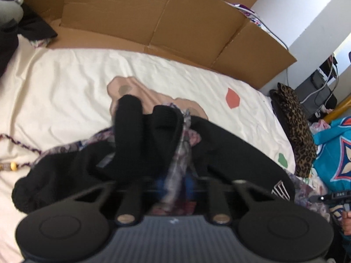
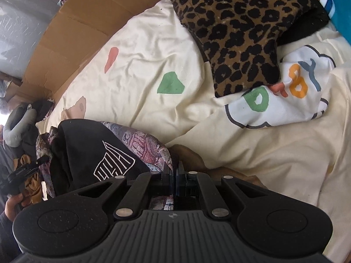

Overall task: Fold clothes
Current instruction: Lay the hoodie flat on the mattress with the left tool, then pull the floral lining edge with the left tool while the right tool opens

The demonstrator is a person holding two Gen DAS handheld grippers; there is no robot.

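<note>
Pinching the patterned garment [image 1: 184, 144] with both jaws pressed tight, you've got its edge held beside the black hoodie [image 2: 92, 151], probably ready to fold over.

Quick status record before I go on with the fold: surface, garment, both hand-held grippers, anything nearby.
surface: cream bedsheet with coloured patches
garment: black hooded top with white emblem and patterned lining, bunched
left hand-held gripper: nearly closed, patterned fabric between its fingers
right hand-held gripper: shut on the garment's patterned edge
nearby: leopard-print cushion, cardboard along the far side of the bed
</note>
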